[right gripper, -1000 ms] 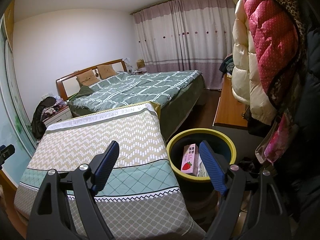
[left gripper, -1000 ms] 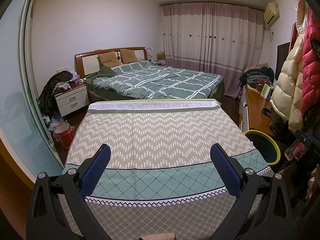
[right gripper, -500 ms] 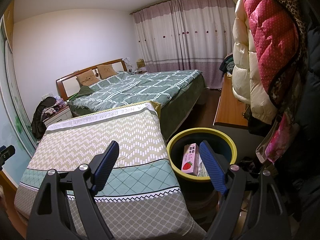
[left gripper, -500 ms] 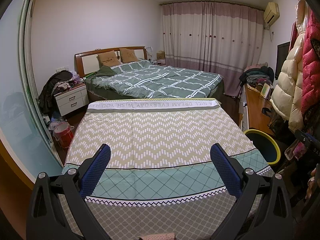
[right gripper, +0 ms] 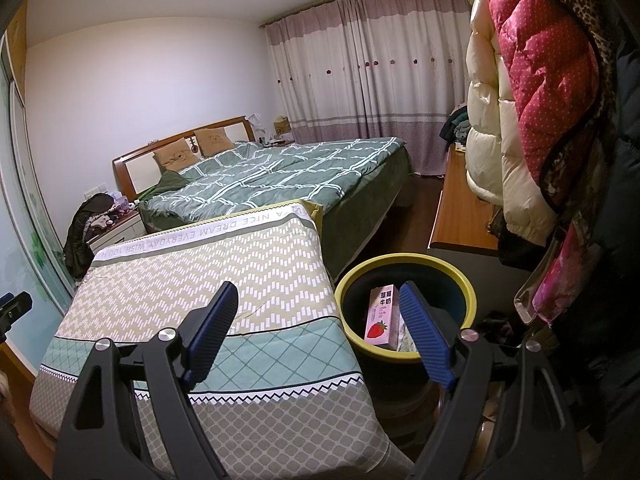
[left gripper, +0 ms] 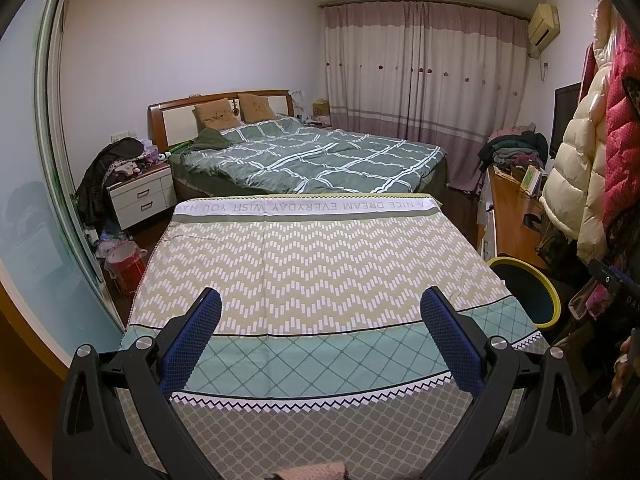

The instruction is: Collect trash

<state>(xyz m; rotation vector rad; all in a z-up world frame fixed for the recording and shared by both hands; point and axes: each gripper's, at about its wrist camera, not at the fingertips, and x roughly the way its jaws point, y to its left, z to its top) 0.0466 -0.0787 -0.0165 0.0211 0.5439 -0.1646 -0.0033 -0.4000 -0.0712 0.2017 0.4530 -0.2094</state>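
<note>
A dark bin with a yellow rim [right gripper: 404, 354] stands on the floor to the right of a patterned cloth-covered surface [right gripper: 208, 280]. A pink strawberry milk carton [right gripper: 382, 318] stands inside the bin with some other wrappers. My right gripper [right gripper: 316, 296] is open and empty, with its right finger over the bin's mouth. My left gripper [left gripper: 320, 300] is open and empty above the patterned surface [left gripper: 320, 264]. The bin also shows in the left wrist view [left gripper: 550, 294] at the right edge.
A green quilted bed [left gripper: 316, 160] lies beyond the patterned surface. A white nightstand [left gripper: 140, 196] with clothes and a red basket [left gripper: 126, 266] are at the left. A wooden desk [right gripper: 460, 216] and hanging coats [right gripper: 532, 92] crowd the right side.
The right gripper has shifted very slightly; the carton in the bin looks a little nearer. The left gripper has not visibly moved.
</note>
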